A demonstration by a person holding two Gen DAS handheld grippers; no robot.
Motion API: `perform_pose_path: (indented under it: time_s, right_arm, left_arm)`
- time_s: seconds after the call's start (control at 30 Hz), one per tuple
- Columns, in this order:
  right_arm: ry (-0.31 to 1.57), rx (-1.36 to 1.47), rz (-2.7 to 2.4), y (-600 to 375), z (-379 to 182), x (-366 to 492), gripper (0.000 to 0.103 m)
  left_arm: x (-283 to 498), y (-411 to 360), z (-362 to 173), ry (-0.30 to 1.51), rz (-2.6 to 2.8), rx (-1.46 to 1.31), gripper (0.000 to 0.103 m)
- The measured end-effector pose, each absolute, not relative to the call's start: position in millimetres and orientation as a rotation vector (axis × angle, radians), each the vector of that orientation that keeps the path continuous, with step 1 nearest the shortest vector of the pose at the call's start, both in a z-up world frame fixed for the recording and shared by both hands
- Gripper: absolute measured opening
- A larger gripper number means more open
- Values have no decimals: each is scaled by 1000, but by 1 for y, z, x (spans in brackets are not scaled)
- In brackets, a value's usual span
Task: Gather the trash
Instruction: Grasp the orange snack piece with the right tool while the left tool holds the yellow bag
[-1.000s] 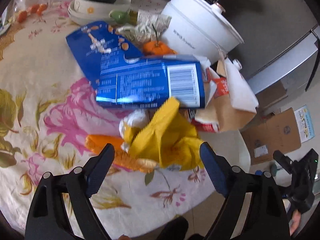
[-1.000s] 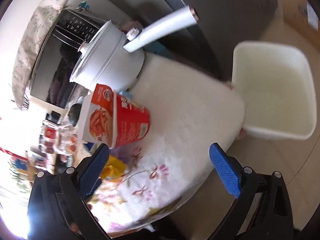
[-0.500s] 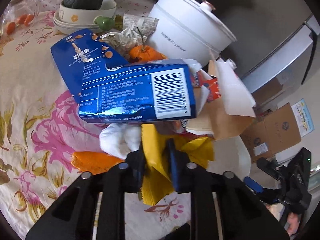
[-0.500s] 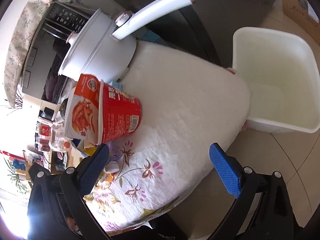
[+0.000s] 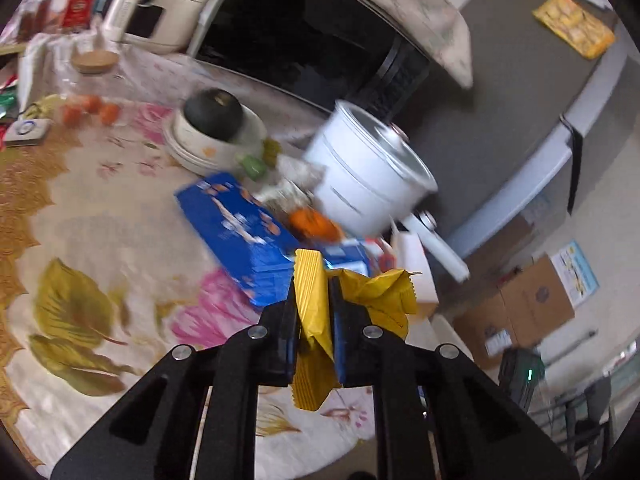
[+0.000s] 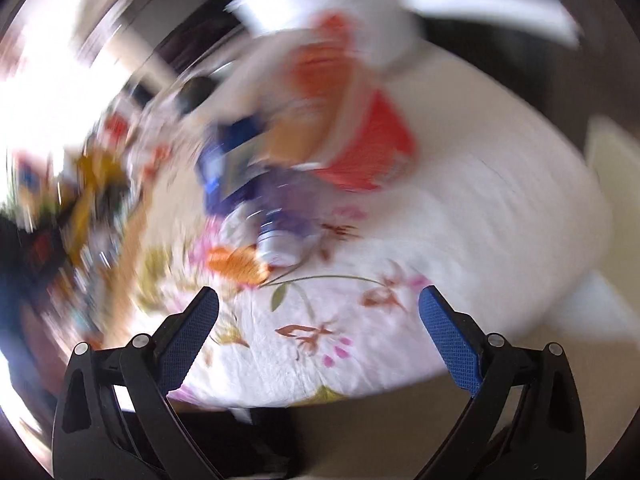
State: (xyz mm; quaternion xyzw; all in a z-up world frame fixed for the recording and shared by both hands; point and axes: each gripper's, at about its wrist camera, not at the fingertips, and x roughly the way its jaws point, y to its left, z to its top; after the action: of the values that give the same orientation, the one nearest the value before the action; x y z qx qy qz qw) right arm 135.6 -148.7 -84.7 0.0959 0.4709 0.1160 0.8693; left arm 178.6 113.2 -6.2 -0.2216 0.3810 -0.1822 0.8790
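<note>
My left gripper (image 5: 314, 284) pinches a crumpled yellow wrapper (image 5: 376, 296) between its blue pads, and the jaws are still closing on it. The wrapper hangs above the flowered tablecloth (image 5: 100, 220). Behind it lie a blue snack packet (image 5: 240, 232) and a tangerine (image 5: 314, 222). My right gripper (image 6: 318, 300) stands wide open over the table's near edge with nothing between its fingers. Its view is badly blurred. Beyond it I make out a red cup (image 6: 372, 148) on its side, the blue packet (image 6: 228, 160) and an orange peel (image 6: 236, 264).
A white pot (image 5: 368, 184) with a long handle stands behind the trash. A bowl holding a dark squash (image 5: 216, 128) sits further back, before a black microwave (image 5: 304, 36). Cardboard boxes (image 5: 532, 304) rest on the floor. A pale bin (image 6: 616, 184) shows beside the table.
My left gripper closed on the yellow wrapper and lifted it off the table. My right gripper rolled and swung across the table towards the trash pile, blurring its view.
</note>
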Motion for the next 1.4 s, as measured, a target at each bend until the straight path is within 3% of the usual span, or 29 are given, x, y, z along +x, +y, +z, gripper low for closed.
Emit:
perform_pose_path:
  time_s: [0.07, 0.13, 0.37, 0.4, 0.43, 0.67, 0.83, 1.13, 1.4]
  right_arm:
    - [948, 31, 322, -113, -86, 136, 94]
    - [959, -71, 395, -86, -92, 141, 79]
    - [1022, -247, 439, -37, -118, 177, 59]
    - [1036, -251, 436, -33, -121, 179, 47]
    - [1046, -263, 429, -32, -125, 183, 43]
    - [968, -396, 436, -12, -127, 181, 34]
    - [903, -513, 438, 5, -131, 166, 4]
    - [965, -73, 583, -38, -95, 174, 1]
    - [882, 58, 611, -57, -61, 162, 1]
  left_arm:
    - [180, 130, -6, 793, -363, -504, 14]
    - [181, 137, -8, 798, -355, -516, 14]
    - [181, 155, -18, 831, -338, -534, 15]
    - [182, 158, -20, 837, -336, -540, 15]
    - [183, 160, -22, 844, -335, -544, 15]
    - [188, 162, -28, 878, -343, -548, 16]
    - [188, 165, -28, 872, -324, -541, 16]
    - [185, 169, -24, 850, -315, -550, 16]
    - [182, 166, -19, 830, -317, -554, 16]
